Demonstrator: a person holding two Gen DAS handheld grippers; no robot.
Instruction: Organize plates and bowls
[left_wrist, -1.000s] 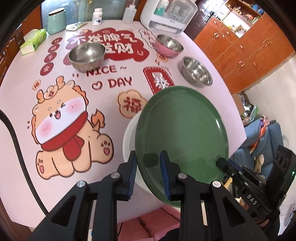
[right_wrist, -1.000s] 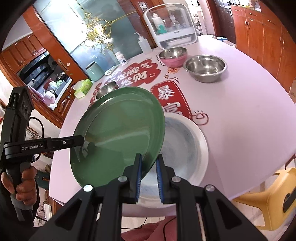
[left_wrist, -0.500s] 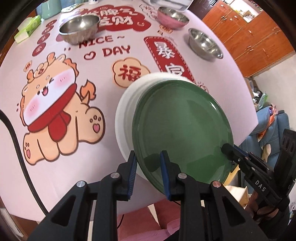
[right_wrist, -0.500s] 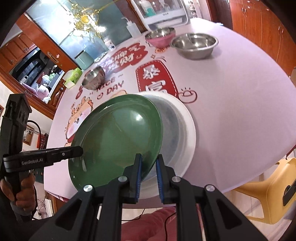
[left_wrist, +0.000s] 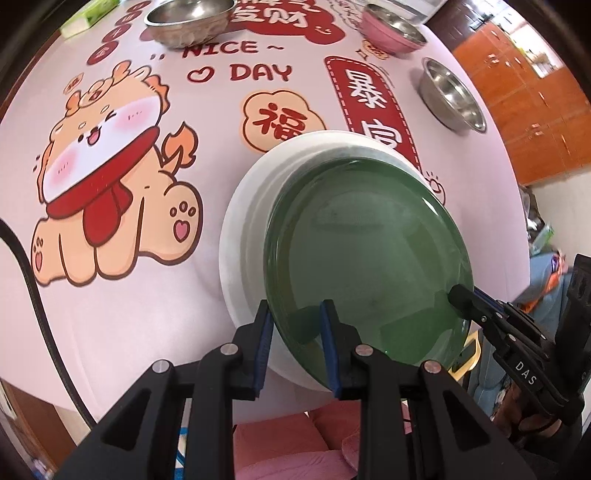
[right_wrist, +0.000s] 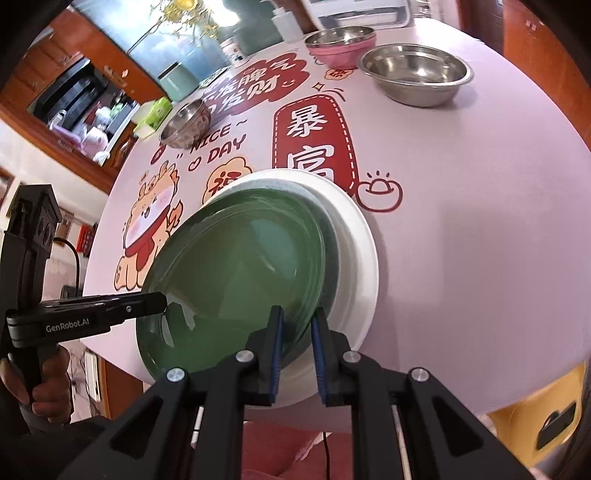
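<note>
Lowered since the earlier frame, green plate (left_wrist: 369, 254) now sits over white plate (left_wrist: 243, 236); left gripper (left_wrist: 295, 332) and right gripper (right_wrist: 297, 332) each clamp its near rim.

The upper plate (left_wrist: 369, 258) sits over the lower plate (left_wrist: 243, 229) at the bench's (left_wrist: 122, 321) near edge, lower centre of frame; three bowls (left_wrist: 186, 22) (left_wrist: 391, 31) (left_wrist: 452, 94) stand behind, along the top.
</note>
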